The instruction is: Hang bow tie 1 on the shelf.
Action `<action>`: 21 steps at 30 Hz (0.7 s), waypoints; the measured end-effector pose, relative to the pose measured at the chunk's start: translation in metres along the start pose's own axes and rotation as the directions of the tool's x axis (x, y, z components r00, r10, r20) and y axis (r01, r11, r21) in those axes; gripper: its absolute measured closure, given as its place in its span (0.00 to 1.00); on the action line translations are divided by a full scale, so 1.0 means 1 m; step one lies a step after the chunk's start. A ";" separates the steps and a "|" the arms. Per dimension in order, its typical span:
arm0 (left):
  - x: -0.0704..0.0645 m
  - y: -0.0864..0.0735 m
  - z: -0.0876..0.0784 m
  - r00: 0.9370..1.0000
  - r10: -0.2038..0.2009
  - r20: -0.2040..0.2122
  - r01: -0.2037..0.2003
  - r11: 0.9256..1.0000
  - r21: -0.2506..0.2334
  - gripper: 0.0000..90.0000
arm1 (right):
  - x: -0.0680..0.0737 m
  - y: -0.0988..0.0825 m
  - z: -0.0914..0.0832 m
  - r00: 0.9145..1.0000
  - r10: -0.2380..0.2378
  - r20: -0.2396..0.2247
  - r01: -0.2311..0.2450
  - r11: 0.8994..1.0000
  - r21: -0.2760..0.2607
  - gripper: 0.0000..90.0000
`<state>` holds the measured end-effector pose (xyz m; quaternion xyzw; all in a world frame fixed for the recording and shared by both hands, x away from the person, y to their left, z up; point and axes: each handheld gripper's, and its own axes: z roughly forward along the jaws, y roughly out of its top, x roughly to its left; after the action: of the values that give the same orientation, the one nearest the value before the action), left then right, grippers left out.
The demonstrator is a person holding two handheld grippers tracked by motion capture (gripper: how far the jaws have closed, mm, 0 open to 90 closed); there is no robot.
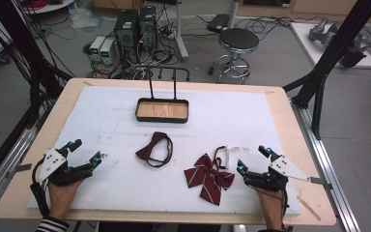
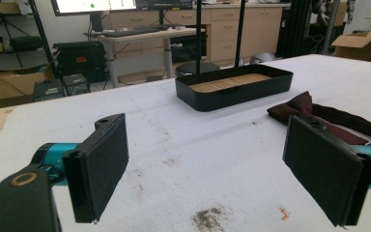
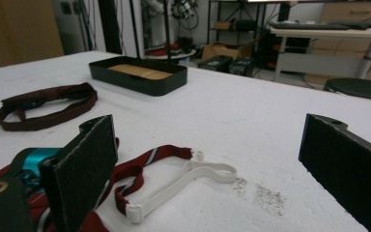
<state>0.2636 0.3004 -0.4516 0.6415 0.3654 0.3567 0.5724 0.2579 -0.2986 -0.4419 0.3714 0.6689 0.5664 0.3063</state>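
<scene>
A dark maroon bow tie with a looped strap [image 1: 153, 149] lies mid-table; it also appears as a bow tie [image 2: 319, 113] and a strap loop [image 3: 43, 105]. A red striped ribbon bow [image 1: 209, 177] with a white clasp band [image 3: 188, 181] lies to its right. A black tray with a wooden floor [image 1: 162, 110] [image 2: 234, 87] [image 3: 140, 73] stands behind them, under a black stand. My left gripper [image 1: 83, 153] [image 2: 212, 171] rests open at the near left. My right gripper [image 1: 252, 159] [image 3: 212, 174] rests open just right of the striped bow. Neither holds anything.
A white foam sheet [image 1: 251, 121] covers the wooden table. A black frame post [image 1: 340, 53] rises at the right. Behind the table are a stool [image 1: 238, 41], computer cases [image 1: 136, 26] and cables on the floor.
</scene>
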 end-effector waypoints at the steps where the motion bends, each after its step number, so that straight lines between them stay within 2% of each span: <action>1: 0.000 0.000 0.000 1.000 0.000 0.001 0.000 1.000 0.000 0.18 | 0.001 0.003 0.001 1.000 -0.015 -0.008 0.015 1.000 0.013 0.06; 3: 0.000 0.000 0.000 1.000 0.002 0.000 -0.002 1.000 -0.001 0.18 | 0.003 0.006 0.002 1.000 -0.012 -0.021 0.012 0.999 0.033 0.06; 4: 0.000 0.000 0.000 1.000 0.002 0.000 -0.002 1.000 -0.001 0.18 | 0.008 0.016 0.004 0.998 -0.029 -0.056 0.033 0.998 0.056 0.06; 5: 0.000 0.000 0.000 1.000 0.001 0.000 -0.001 1.000 -0.002 0.18 | 0.011 0.021 0.005 0.997 -0.035 -0.071 0.040 0.996 0.074 0.06; 6: 0.000 0.000 0.000 1.000 0.002 0.000 -0.002 1.000 -0.001 0.18 | 0.012 0.024 0.006 0.995 -0.053 -0.080 0.060 0.995 0.078 0.06; 7: 0.000 0.000 0.000 1.000 0.002 0.000 -0.002 1.000 -0.001 0.18 | 0.012 0.024 0.006 0.995 -0.053 -0.080 0.060 0.995 0.078 0.06; 8: -0.001 0.000 0.000 1.000 0.003 -0.002 -0.003 1.000 -0.003 0.18 | 0.018 0.035 0.009 0.991 -0.068 -0.114 0.081 0.990 0.114 0.06; 10: -0.001 0.000 0.000 1.000 0.006 -0.002 -0.006 1.000 -0.003 0.18 | 0.020 0.039 0.011 0.989 -0.082 -0.125 0.097 0.988 0.123 0.06; 11: -0.001 0.000 0.000 1.000 0.007 -0.003 -0.007 1.000 -0.003 0.18 | 0.023 0.044 0.013 0.986 -0.093 -0.138 0.112 0.984 0.137 0.06; 12: -0.001 0.000 0.000 1.000 0.006 -0.003 -0.006 1.000 -0.003 0.18 | 0.026 0.050 0.018 0.980 -0.115 -0.162 0.141 0.976 0.163 0.06; 14: -0.001 0.000 0.000 1.000 0.006 -0.003 -0.006 1.000 -0.002 0.18 | 0.029 0.054 0.021 0.975 -0.128 -0.180 0.162 0.968 0.192 0.06; 15: -0.001 0.000 0.000 1.000 0.006 -0.003 -0.006 1.000 -0.002 0.18 | 0.029 0.054 0.021 0.975 -0.128 -0.180 0.162 0.968 0.192 0.06; 16: -0.001 0.000 0.000 1.000 0.005 -0.004 -0.005 1.000 -0.002 0.18 | 0.031 0.057 0.026 0.969 -0.131 -0.209 0.179 0.957 0.230 0.06; 20: -0.001 0.000 0.000 1.000 0.009 -0.005 -0.009 1.000 0.001 0.19 | 0.037 0.061 0.032 0.954 -0.148 -0.260 0.224 0.930 0.293 0.06; 21: -0.001 0.000 0.000 1.000 0.009 -0.006 -0.009 1.000 0.001 0.19 | 0.039 0.061 0.033 0.949 -0.165 -0.269 0.249 0.915 0.318 0.06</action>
<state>0.2631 0.2992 -0.4517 0.6425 0.3643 0.3610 0.5693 0.2739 -0.2428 -0.3870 0.2759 0.8258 0.4435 0.2126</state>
